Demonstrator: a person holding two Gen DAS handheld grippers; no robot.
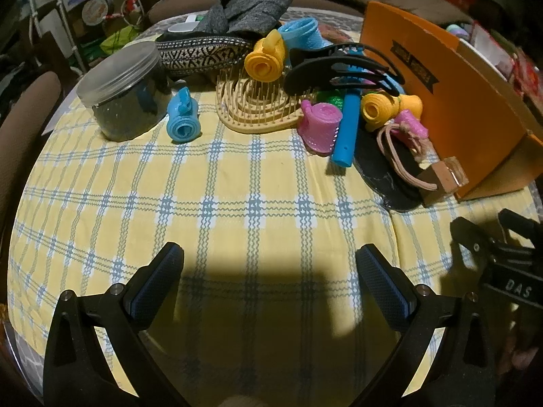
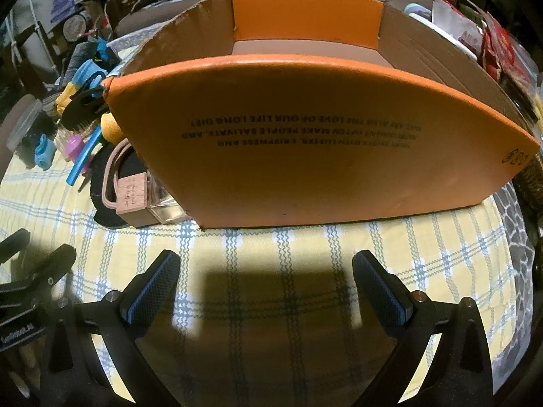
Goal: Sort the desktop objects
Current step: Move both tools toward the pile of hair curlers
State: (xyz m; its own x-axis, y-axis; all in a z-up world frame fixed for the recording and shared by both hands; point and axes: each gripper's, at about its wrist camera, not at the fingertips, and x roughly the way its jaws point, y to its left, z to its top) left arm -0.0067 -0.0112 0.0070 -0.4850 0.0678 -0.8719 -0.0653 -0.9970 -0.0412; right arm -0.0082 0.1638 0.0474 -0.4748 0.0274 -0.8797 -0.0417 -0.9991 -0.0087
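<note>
left gripper point(image 1: 268, 278): fingers spread, empty | right gripper point(image 2: 266, 285): fingers spread, empty | clutter heaped toward counter's far edge beside orange box point(image 2: 305, 129) | risk: tangled hairbrush point(image 1: 261, 108), curlers drag neighbours when lifted

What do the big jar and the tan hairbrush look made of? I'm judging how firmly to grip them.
Jar: frosted translucent plastic, probably, with a ribbed matte screw lid, dark contents showing through. Tan hairbrush: looks like matte moulded plastic, with open loops and thin stiff bristles.
</note>
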